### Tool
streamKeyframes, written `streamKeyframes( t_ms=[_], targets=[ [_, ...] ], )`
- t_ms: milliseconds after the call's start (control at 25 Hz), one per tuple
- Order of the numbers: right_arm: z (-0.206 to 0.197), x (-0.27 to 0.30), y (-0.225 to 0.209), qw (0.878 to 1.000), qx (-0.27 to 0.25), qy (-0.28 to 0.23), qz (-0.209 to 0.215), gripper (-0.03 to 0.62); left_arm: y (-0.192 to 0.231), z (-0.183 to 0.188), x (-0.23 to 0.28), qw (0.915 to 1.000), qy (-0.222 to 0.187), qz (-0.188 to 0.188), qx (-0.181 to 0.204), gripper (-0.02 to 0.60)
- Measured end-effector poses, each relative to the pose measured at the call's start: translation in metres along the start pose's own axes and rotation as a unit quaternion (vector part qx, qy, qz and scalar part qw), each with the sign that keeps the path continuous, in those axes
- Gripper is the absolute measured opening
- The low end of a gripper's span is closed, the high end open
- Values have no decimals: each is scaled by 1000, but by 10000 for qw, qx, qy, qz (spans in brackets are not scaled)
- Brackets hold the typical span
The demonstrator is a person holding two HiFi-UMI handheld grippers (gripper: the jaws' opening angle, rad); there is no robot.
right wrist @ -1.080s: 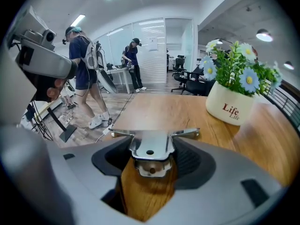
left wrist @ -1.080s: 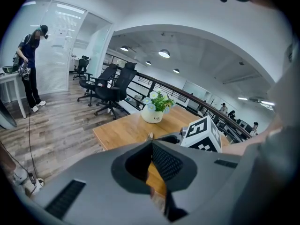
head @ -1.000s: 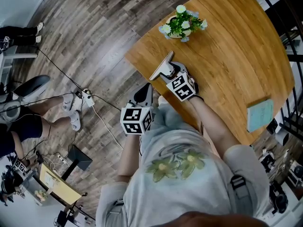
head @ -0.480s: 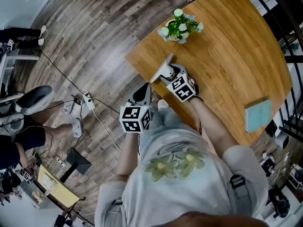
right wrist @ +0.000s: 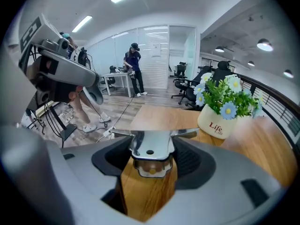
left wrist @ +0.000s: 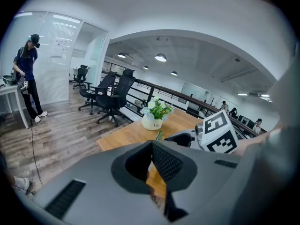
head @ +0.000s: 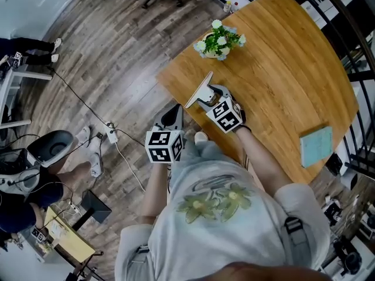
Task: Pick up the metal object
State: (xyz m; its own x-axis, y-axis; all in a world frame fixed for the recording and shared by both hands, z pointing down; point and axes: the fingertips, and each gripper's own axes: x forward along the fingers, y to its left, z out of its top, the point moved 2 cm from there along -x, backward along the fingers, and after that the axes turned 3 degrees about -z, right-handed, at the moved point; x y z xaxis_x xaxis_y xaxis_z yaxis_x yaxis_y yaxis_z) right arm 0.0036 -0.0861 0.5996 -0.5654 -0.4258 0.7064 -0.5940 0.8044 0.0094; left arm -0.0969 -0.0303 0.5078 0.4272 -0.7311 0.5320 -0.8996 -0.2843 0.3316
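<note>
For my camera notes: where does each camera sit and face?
Head view: on the head, steeply down at the wooden table; torso, left gripper, right gripper show.
Left gripper view: on it, along its shut jaws toward the table; right gripper shows.
Right gripper view: on it, along jaws clamping the shiny flat metal object.
All share the white-potted flowers.

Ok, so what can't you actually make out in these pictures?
Metal object: right gripper view, its sides sit inside the right claw; head view, too small to identify.
Teal item: head view, too small to identify.
Table: head view, near edge behind the person's arm.
</note>
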Motion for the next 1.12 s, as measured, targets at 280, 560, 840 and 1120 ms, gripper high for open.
streamKeyframes(
  t_ms=[280,560,840,1120],
  targets=[
    [13,-16,1,9998,14,-191,-44,285,0,0,-3,10000,7,17,23,14],
    [30,-34,0,9990,-41,-427,-120,285,1,6,-9,9999,-46,41,101,14],
    [44,-55,-3,9975,-55,-659,-245,285,-3,12,-16,9997,-119,76,196,14],
    [58,-78,-5,9944,24,-983,-398,285,-6,11,-22,9995,-124,70,282,14]
  ],
)
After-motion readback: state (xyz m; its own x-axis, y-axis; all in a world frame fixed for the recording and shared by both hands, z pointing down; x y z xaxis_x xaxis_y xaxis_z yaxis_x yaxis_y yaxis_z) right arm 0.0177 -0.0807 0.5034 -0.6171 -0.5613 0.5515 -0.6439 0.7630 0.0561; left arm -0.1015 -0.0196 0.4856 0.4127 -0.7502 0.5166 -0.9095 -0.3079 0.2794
